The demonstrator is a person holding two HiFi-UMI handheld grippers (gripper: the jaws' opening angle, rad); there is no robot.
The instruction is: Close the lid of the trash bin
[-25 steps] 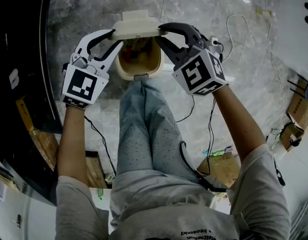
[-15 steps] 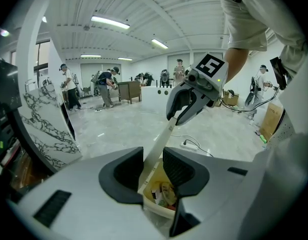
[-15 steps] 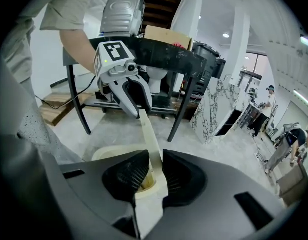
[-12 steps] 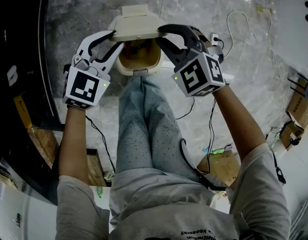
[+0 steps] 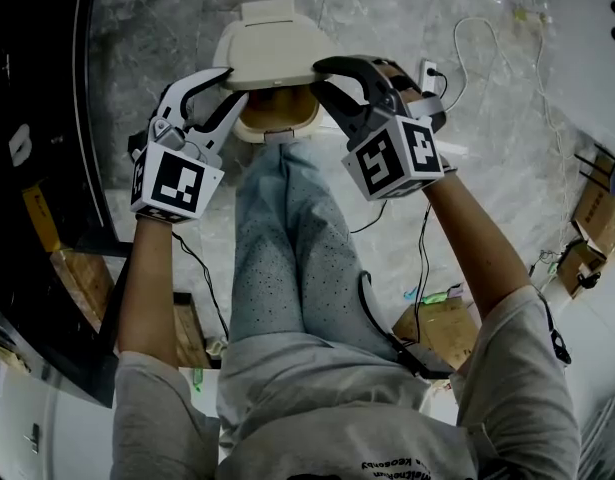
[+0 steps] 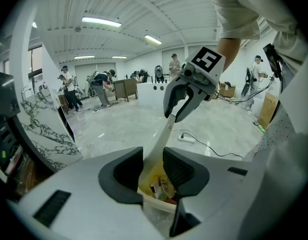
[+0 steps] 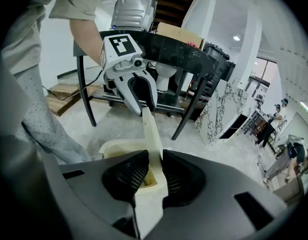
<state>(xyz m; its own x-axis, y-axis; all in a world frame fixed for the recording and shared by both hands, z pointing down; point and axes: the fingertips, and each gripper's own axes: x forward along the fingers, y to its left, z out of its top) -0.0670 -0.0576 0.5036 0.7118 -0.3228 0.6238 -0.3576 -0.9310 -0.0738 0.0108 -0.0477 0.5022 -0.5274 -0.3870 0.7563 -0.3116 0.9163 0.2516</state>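
A cream trash bin (image 5: 279, 126) stands on the floor between my knees, with its cream lid (image 5: 272, 48) tilted partly over the opening. My left gripper (image 5: 235, 83) is shut on the lid's left edge, and my right gripper (image 5: 320, 78) is shut on its right edge. In the left gripper view the thin lid edge (image 6: 161, 141) runs from my left gripper (image 6: 152, 166) up to the right gripper (image 6: 176, 111), with rubbish (image 6: 161, 189) showing below. In the right gripper view the lid (image 7: 151, 134) sits between the pads of my right gripper (image 7: 155, 176), above the bin rim (image 7: 116, 146).
My legs in grey trousers (image 5: 287, 258) stand right in front of the bin. A dark table (image 5: 37, 118) runs along the left. A power strip with white cable (image 5: 427, 73) lies on the marble floor at right, and cardboard boxes (image 5: 597, 208) sit further right.
The lid has swung down over the bin: more of its top face shows and less of the opening. Both grippers have moved with it, still on its edges.
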